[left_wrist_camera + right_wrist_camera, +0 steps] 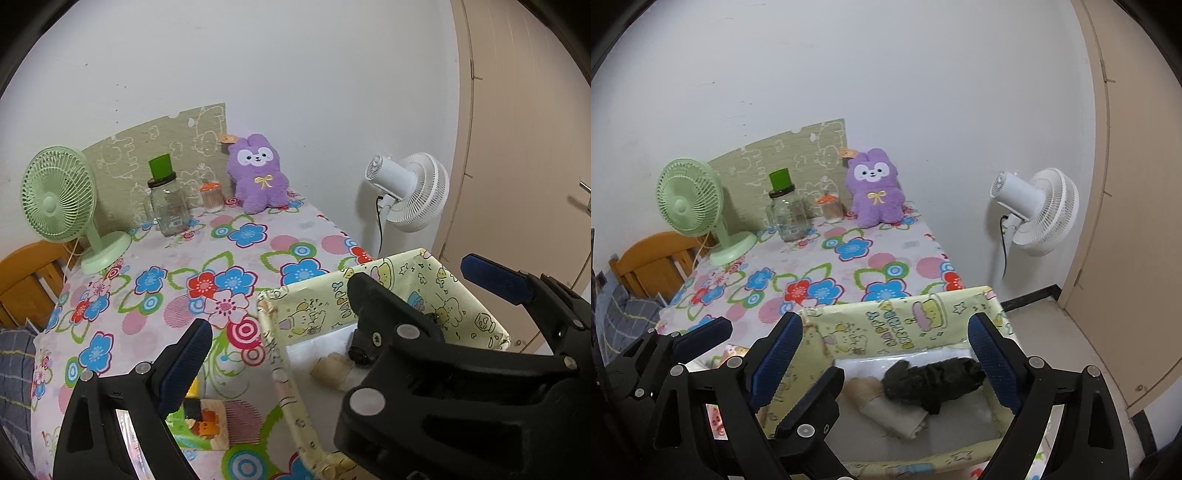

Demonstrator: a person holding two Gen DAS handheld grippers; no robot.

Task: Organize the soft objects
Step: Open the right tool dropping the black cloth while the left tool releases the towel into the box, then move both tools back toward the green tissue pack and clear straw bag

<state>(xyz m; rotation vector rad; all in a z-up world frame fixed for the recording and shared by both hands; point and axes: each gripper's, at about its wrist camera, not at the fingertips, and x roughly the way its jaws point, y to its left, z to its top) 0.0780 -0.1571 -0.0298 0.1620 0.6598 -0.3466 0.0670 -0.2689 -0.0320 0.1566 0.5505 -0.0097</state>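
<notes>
Inside the pale yellow cartoon-print fabric box lie a dark fuzzy soft item and a folded beige cloth; both touching. Right gripper wide open, empty; left gripper likewise.

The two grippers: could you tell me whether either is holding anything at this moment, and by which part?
Nothing is held: the left gripper and right gripper both stand open above the yellow basket.

Both wrist views look down across the floral table toward the wall, sharing the nearby basket.
</notes>
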